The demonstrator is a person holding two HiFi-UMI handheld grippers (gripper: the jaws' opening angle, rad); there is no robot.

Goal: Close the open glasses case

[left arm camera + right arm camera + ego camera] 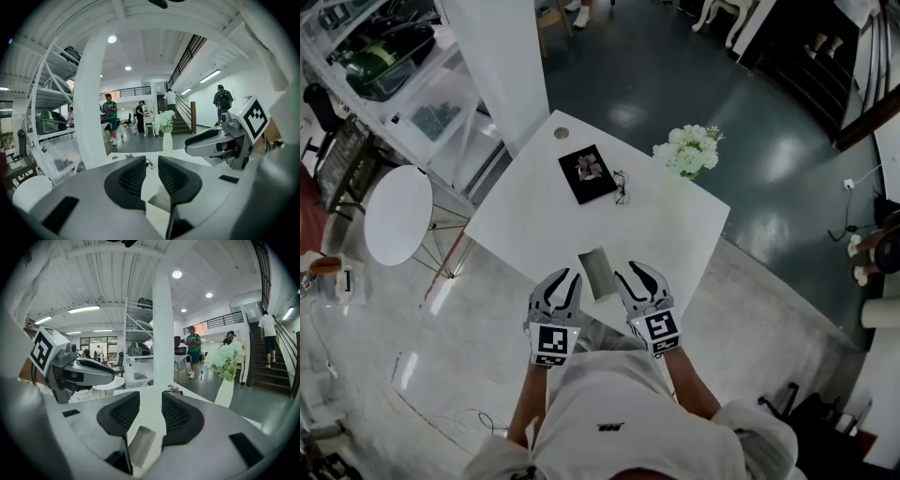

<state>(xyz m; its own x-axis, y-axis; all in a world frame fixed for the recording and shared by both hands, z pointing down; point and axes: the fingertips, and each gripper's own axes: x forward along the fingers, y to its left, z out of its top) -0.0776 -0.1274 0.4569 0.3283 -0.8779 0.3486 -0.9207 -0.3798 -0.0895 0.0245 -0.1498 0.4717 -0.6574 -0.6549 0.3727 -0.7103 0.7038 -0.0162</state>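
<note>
Lying at the 6 o'clock edge of the white table (666, 225), the open glasses case (598, 272) sits just between the two grippers. The left gripper (561, 281) is at its 9 o'clock and the right gripper (633, 274) at its 3 o'clock, both close beside it and neither touching it as far as I can tell. Each gripper view shows its pads a narrow gap apart with nothing between them, and the grey case (159, 204) low in the frame beneath the jaws.

The case looks like a small, stiff, smooth-sided shell, so it is probably light and likely to skid on the slick tabletop if pushed from one side only. A sensible hold would be one gripper steadying the base while the other presses the lid's free edge over. Which long side carries the hinge is not clear from these views. The spectacles (621, 186) lie well away at 12 o'clock, beside a black book (588, 173).
</note>
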